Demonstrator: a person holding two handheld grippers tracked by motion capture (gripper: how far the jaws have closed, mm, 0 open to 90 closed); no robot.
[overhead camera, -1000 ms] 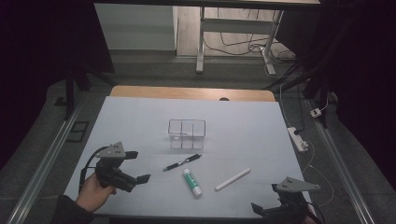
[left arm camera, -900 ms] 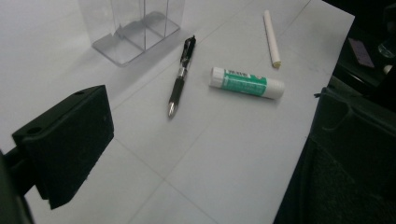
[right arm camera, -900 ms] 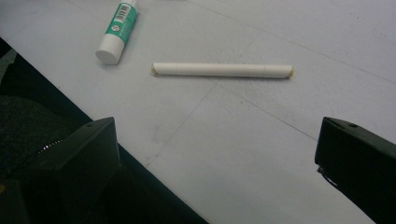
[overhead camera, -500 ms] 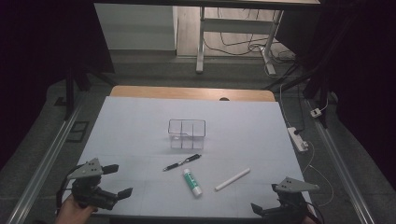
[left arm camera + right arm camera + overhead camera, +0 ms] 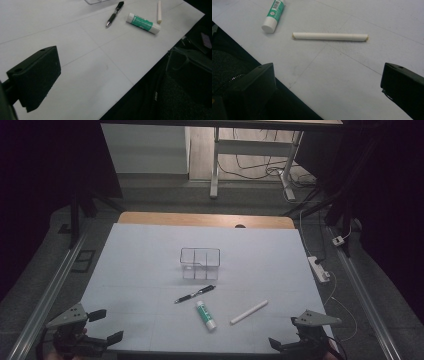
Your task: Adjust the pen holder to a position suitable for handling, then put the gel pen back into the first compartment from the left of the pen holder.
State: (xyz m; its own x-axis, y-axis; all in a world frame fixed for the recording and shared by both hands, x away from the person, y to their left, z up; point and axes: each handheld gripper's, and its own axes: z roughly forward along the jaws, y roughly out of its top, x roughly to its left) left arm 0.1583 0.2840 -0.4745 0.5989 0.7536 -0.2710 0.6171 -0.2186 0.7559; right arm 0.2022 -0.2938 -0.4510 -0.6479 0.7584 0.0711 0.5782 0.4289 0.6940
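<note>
The table point(image 5: 150, 250), covered in a pale sheet, takes up the middle of the high view, with a strip of bare wood along its far edge. Beyond it, at the top of the frame, a dim floor carries a white desk frame point(image 5: 215, 165) and loose cables. A power strip point(image 5: 319, 268) lies at the right, off the table's edge.

A clear plastic box point(image 5: 200, 263) with dividers stands at the centre of the frame — nothing lies in its compartments. Just below it lie a black pen point(image 5: 195, 294), a green-and-white glue stick point(image 5: 206, 315) and a white stick point(image 5: 249, 312), each apart from the others.

The left gripper point(image 5: 102, 326) sits at the lower left corner, jaws spread wide and holding nothing. The right gripper point(image 5: 280, 346) sits at the lower right, jaws likewise wide apart and empty.

Since a second ago the left gripper has drawn back from beside the pen to the near corner — the right one has stayed put.
</note>
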